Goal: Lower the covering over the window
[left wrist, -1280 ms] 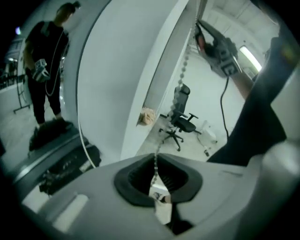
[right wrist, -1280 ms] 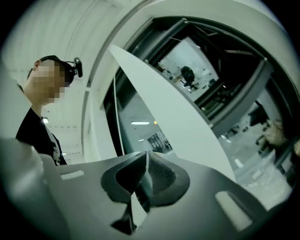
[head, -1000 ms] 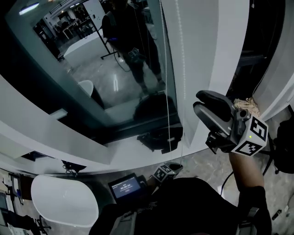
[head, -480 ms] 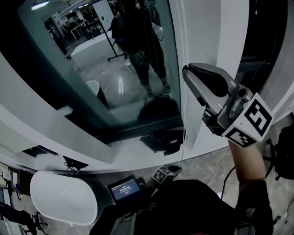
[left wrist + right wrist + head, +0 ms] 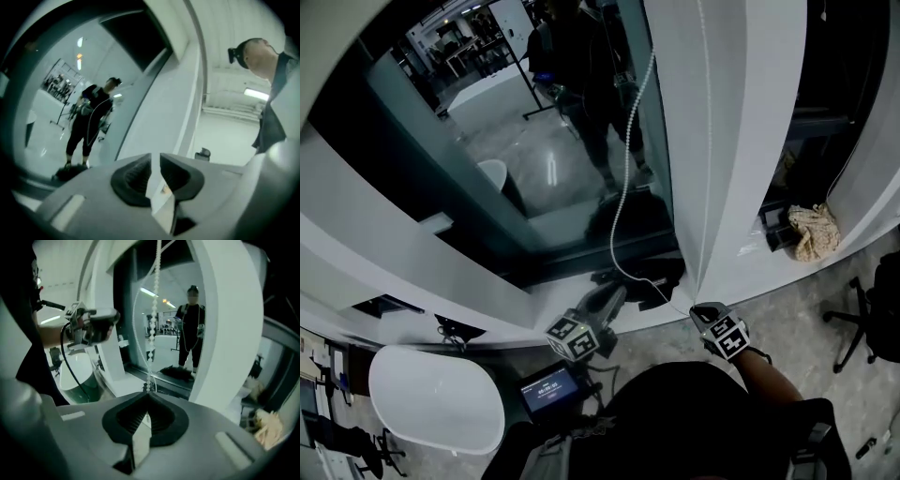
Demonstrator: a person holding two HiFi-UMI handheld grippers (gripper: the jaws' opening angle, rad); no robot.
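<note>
- Most of the window (image 5: 516,169) at the left is seen bare and mirror-dark. No blind is shown over the glass in any view, so the blind is judged to be gathered above the top edge, and the lowering to be at an early stage.
- Low in front of the sill (image 5: 487,309), the left gripper (image 5: 614,295) is held level, near the bottom of the chain's curve but apart from it. Its fingers (image 5: 133,176) have just been opening and are parted by a narrow gap, with nothing between them. The hold is judged to have been let go so that a fresh one can be taken higher up.
- From above the frame the bead chain (image 5: 153,315) is hung in front of the glass. It is bowed leftward in a slack curve and then led down to the right. The curve is judged to come from the lower end being drawn down and aside.
- Just right of the left one, the right gripper (image 5: 149,397) is kept low with its fingers clenched on the chain, which is seen entering at the tips. This grip is judged to be kept so that the chain cannot run back while the other hand is free.
- Beside the window a white pillar (image 5: 731,141) is set, and the chain is hung close along its edge.
- At the far right a crumpled cloth (image 5: 813,230) is left on a ledge, well apart from the work.
</note>
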